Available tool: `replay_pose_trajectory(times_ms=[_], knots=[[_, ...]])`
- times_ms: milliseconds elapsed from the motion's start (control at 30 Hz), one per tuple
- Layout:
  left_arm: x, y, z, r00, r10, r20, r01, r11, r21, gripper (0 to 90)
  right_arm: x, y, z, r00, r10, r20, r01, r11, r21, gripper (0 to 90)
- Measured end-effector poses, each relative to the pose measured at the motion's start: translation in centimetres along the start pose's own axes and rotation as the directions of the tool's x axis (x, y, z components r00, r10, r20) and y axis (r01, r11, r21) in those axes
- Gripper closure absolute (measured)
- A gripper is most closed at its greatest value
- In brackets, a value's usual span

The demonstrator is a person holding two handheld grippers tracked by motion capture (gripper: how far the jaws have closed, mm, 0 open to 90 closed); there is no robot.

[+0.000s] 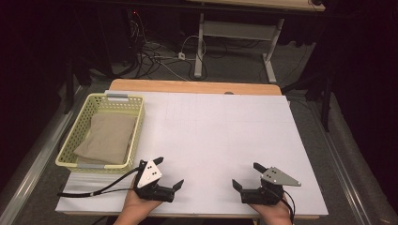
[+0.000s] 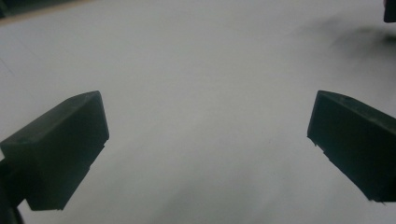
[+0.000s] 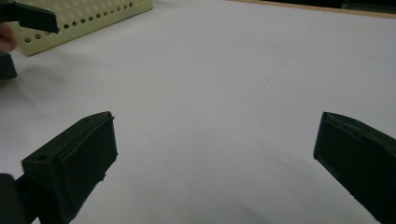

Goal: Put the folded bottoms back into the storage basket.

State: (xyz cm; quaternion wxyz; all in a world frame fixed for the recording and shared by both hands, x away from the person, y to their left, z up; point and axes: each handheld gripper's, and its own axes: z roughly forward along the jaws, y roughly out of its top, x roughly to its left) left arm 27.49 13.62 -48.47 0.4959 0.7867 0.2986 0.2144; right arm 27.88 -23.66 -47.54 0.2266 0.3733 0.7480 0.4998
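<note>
Both the left gripper (image 1: pixel 168 173) and right gripper (image 1: pixel 247 176) are resting on the white surface (image 1: pixel 220 136) with jaws released, near a cloth-filled basket (image 1: pixel 75 136).

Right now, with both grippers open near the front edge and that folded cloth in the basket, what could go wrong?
The left gripper has a cable trailing beside the basket; reaching in might snag the light-looking basket and drag it. The folded cloth lies flat against the floor, so jaws may pinch only a top layer or scrape the bottom.
</note>
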Motion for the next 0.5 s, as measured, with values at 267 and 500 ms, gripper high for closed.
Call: replay_pose_trajectory(times_ms=[267, 500], knots=[[-0.1, -0.4, -0.8, 0.9998, -0.021, -0.001, 0.021, 0.9984, -0.052, 0.0, 0.1, -0.3, -1.1, 0.9999, -0.007, 0.016, 0.008, 1.000, -0.022, 0.8], [0.3, -0.5, -0.9, 0.9981, -0.062, -0.004, 0.062, 0.9956, -0.071, 0.0, 0.0, -0.7, -2.3, 0.9991, 0.003, 0.043, -0.001, 0.999, -0.034, 0.8]])
